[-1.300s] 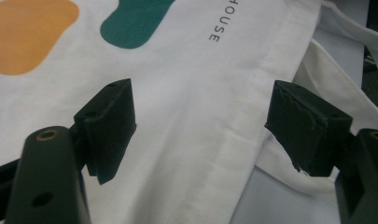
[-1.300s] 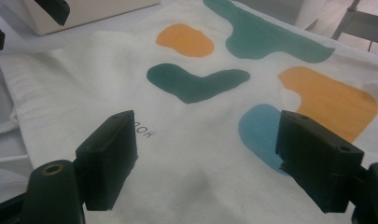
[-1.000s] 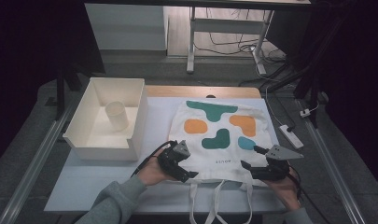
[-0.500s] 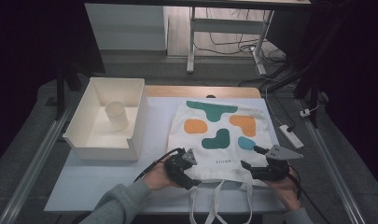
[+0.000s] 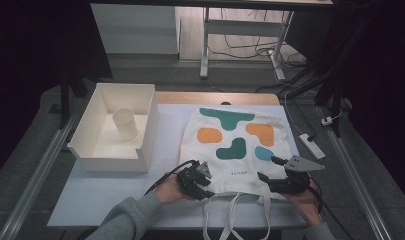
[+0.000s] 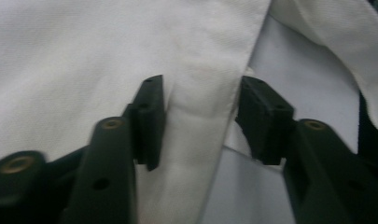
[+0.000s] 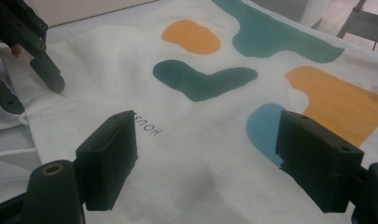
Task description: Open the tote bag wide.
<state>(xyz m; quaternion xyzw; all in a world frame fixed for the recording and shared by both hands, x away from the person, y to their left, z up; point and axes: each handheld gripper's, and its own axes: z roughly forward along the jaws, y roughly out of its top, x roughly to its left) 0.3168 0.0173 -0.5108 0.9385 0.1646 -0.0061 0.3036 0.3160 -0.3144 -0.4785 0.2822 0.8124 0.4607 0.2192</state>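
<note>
Nearest the person, the tote bag's [image 5: 237, 150] two white handles [image 5: 235, 212] trail off the front edge of the table [image 5: 115, 200], and both grippers sit at the bag's near hem. Of the two, the left gripper [image 5: 202, 182] is on the bag's near left corner: in the left gripper view its jaws have just been closing and now straddle the folded edge of cloth [image 6: 200, 121], one pad on the fabric, the other beyond the hem over bare table, with a gap on each side, so nothing is pinched yet. That edge runs away from the tool between the jaws, so a squeeze should catch it. The right gripper [image 5: 270, 170] hovers at the near right corner, jaws spread wide above the flat cloth [image 7: 200, 154] and holding nothing. Beyond them the bag lies flat, its length running away from the person, with teal, orange and blue shapes [image 5: 235, 150] printed on it. Farther left stands a white tray [image 5: 140, 145], apart from the bag, with a pale cup [image 5: 125, 124] upright inside. Nothing blocks either corner.
</note>
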